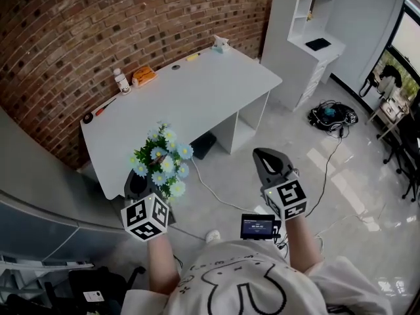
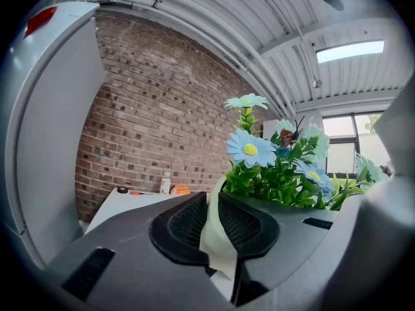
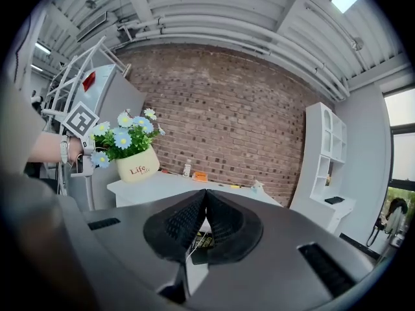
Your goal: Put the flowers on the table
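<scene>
Left tool (image 2: 213, 207) pinches the flower pot (image 3: 137, 168) by its rim, short of the bench (image 1: 197, 94); right tool (image 3: 206, 199) is pressed together, empty. Carry it upright and set it down well inside the bench edge.

Both grippers held out ahead, side by side.
The left gripper (image 1: 136, 179) has its jaws clamped on the flowerpot (image 3: 137, 168) rim. The right gripper (image 1: 264, 156), well apart on the right, has its jaws pressed together on nothing. Both forearms reach forward.
</scene>
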Motion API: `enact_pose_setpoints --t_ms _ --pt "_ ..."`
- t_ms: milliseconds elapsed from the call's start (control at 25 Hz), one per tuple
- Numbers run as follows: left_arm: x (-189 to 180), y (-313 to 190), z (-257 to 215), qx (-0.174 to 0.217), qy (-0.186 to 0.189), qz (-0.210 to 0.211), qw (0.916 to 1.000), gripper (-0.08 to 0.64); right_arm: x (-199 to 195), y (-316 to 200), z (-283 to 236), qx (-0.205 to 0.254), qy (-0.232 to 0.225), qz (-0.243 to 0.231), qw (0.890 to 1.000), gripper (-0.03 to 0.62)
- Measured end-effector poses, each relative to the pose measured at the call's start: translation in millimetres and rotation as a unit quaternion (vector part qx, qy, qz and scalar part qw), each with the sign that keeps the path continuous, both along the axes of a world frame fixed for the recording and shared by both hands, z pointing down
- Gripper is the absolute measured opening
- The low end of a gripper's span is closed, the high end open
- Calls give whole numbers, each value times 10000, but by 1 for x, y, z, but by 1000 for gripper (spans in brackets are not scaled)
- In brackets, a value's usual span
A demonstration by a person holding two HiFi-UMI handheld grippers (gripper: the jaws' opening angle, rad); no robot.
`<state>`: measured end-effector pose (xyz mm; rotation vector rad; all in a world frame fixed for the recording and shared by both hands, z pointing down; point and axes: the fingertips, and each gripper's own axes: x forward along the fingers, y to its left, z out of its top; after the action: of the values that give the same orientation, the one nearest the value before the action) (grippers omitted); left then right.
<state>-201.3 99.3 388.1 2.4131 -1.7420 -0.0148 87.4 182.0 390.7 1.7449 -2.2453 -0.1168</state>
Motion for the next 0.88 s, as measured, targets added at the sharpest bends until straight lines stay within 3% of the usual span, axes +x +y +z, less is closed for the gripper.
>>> enact_pose_setpoints --t_ms 600,880 --pt "-20 -68 -2 28 38 111 9999 61 -15 -64 -6 19 -106 215 9997 17" --pt "-16 -92 -28 170 -39 226 9996 61 -12 -94 -26 82 -247 267 9993 17"
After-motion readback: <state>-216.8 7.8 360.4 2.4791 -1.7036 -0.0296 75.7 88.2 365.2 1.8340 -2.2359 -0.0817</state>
